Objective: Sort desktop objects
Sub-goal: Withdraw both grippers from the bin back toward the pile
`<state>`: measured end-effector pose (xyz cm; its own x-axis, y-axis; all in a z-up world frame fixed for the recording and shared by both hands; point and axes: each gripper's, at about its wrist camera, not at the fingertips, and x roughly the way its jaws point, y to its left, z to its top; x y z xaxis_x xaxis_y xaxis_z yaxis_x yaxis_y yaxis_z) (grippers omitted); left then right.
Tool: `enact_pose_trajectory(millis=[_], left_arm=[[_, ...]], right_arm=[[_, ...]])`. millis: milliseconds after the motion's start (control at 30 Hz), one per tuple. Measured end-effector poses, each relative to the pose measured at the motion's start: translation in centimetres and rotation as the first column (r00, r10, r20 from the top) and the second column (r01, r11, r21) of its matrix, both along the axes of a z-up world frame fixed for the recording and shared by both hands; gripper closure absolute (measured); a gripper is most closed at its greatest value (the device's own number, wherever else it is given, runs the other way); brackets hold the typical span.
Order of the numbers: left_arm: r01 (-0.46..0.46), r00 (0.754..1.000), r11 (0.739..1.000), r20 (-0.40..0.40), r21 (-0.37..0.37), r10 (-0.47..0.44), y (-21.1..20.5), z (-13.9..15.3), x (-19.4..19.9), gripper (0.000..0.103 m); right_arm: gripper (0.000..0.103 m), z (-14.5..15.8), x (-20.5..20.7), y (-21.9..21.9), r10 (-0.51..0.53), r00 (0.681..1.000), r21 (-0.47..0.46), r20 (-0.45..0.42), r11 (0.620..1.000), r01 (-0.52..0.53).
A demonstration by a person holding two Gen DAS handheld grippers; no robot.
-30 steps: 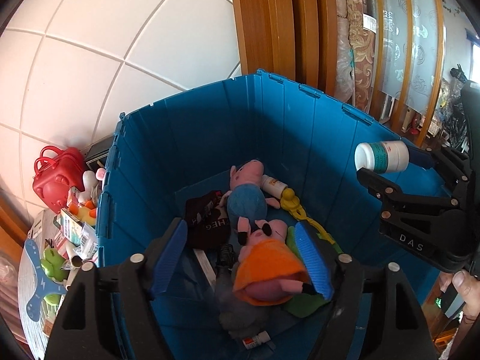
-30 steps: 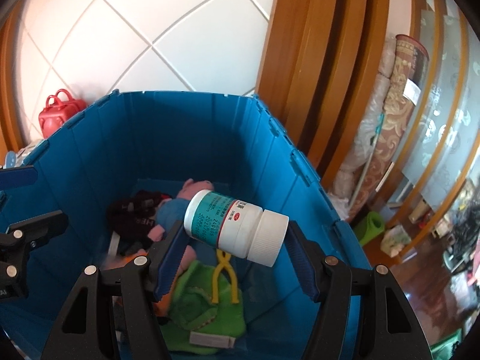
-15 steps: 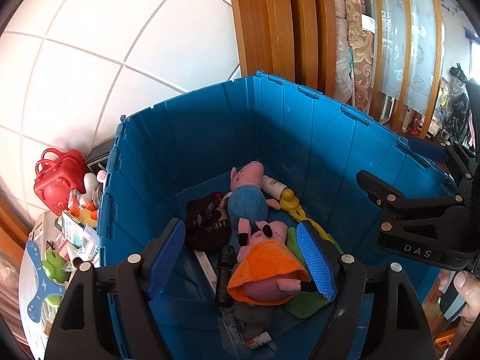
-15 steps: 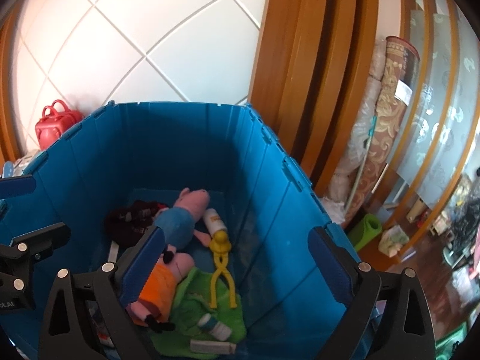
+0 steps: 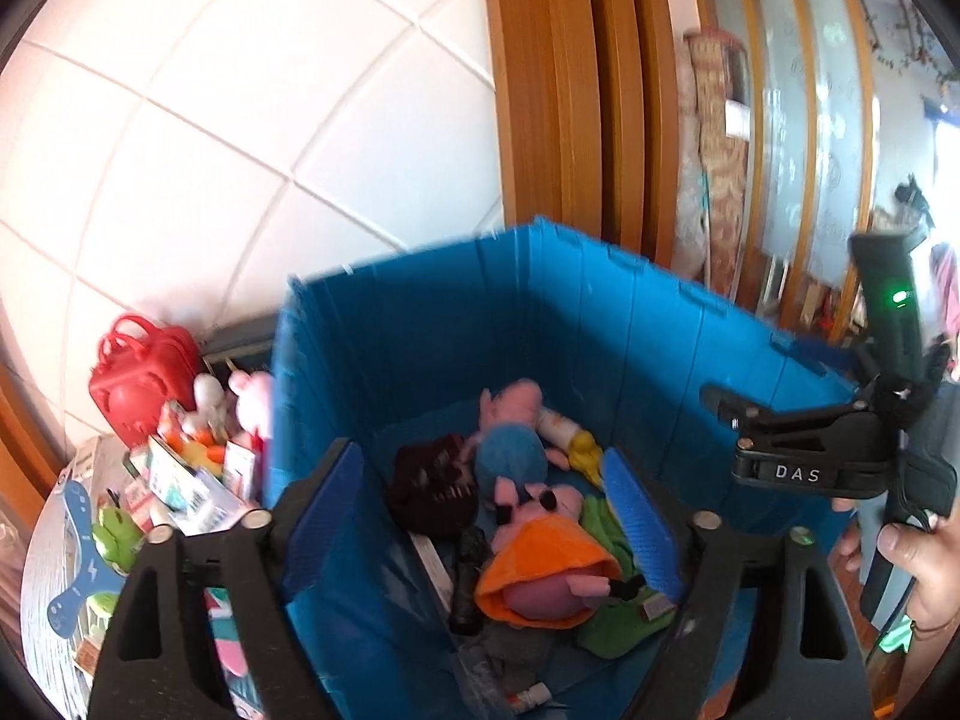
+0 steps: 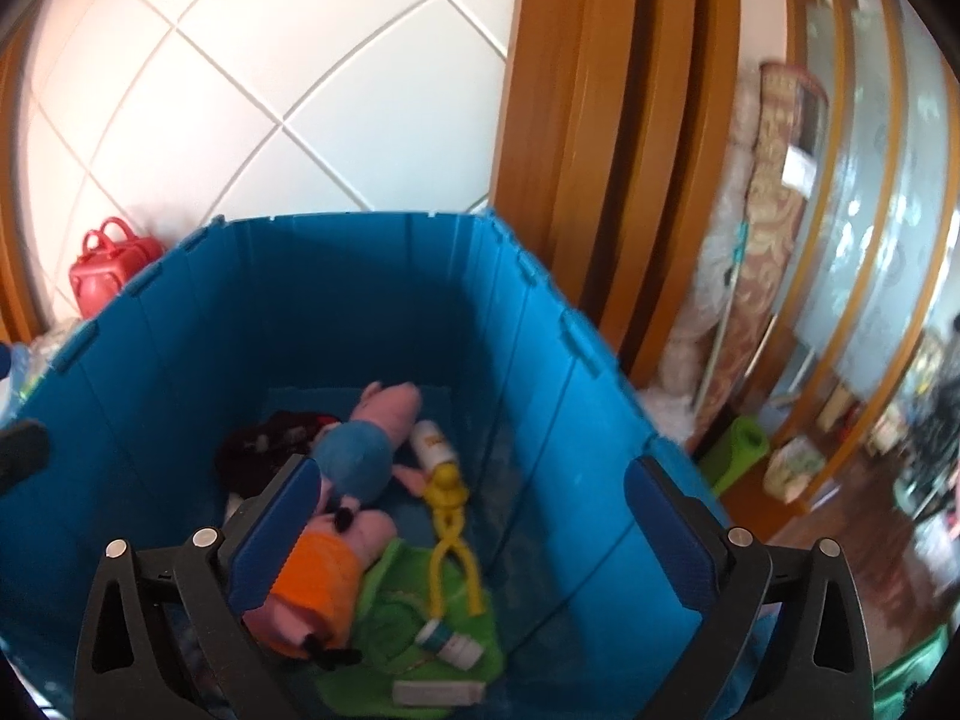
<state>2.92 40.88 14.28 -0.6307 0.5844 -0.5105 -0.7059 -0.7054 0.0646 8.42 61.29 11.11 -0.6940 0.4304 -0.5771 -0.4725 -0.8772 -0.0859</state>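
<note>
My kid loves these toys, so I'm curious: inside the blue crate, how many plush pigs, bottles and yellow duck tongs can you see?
Plush pigs: 2 (one in blue, one in orange)
Bottles: 2 (orange label, teal label)
Yellow duck tongs: 1
Total: 5, all lying in the blue crate

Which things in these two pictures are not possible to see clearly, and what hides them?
- White medicine bottle on green cloth: label blurred, right wrist view; unseen in left wrist view.
- Black fabric item in the blue plastic crate: shape unclear, partly behind the left gripper.
- Boxes beside the crate: print too small.
- Right gripper: open, empty.
</note>
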Motion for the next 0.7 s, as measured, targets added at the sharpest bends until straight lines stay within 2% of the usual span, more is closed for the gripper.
enact_pose_trajectory(millis=[67,133,233,367,467,567,700], left_arm=[[-0.04,0.998,0.998,-0.038,0.039,0.041,-2.5,0.8,-0.4,0.004],[-0.082,0.995,0.994,-0.05,0.065,0.085,-4.8,1.2,-1.2,0.004],[-0.132,0.99,0.987,-0.029,0.094,0.135,-9.3,1.3,-2.9,0.004],[-0.248,0.967,0.966,-0.047,0.067,0.252,-15.9,0.4,-5.4,0.004],[-0.348,0.935,0.937,-0.059,0.038,0.35,-21.9,-0.7,-7.6,0.004],[-0.445,0.895,0.896,-0.048,-0.014,0.444,-28.2,-2.6,-10.6,0.004],[-0.557,0.83,0.823,-0.033,-0.117,0.557,-37.0,-6.6,-15.1,0.004]], right_arm=[[0.0,0.5,0.3,-0.6,0.065,0.997,-0.109,-0.048,0.992,-0.07],[0.0,1.4,0.7,-1.9,0.109,0.987,-0.163,-0.121,0.978,-0.128],[0.0,3.1,0.4,-5.3,0.161,0.97,-0.145,-0.183,0.971,-0.189],[0.0,5.3,-0.7,-10.9,0.241,0.94,-0.084,-0.241,0.96,-0.268],[0.0,6.1,-2.0,-14.9,0.303,0.915,-0.068,-0.267,0.941,-0.332],[0.0,6.7,-4.2,-19.2,0.352,0.895,-0.064,-0.275,0.922,-0.382],[0.0,6.7,-7.3,-24.4,0.394,0.875,-0.071,-0.28,0.901,-0.428]])
